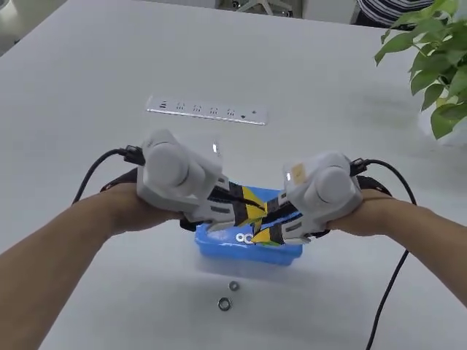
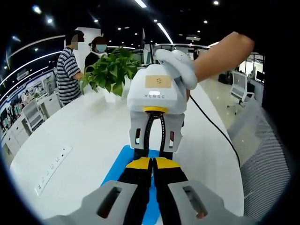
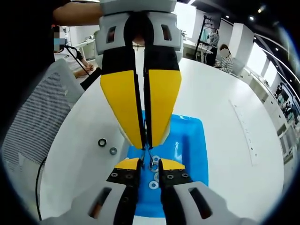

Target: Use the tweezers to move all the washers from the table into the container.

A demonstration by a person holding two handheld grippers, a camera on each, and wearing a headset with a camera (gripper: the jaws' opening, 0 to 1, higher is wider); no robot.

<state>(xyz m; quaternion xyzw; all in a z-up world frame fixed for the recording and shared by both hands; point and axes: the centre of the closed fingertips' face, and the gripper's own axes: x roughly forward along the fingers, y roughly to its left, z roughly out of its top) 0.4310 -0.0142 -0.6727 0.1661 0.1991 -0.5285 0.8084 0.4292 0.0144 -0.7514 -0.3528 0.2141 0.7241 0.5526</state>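
Observation:
Above the blue container, my two grippers meet tip to tip. The left gripper is shut on thin metal tweezers, whose legs reach down between the jaws of my right gripper; those jaws stand close together on the legs. Several washers lie inside the container. Two more washers rest on the white table just in front of it, also seen as the washers left of the container. In the left gripper view my own jaws are shut facing the right gripper.
A white power strip lies further back on the table. A leafy plant stands at the far right edge. Black cables trail from both grippers. People stand beyond the table's far end.

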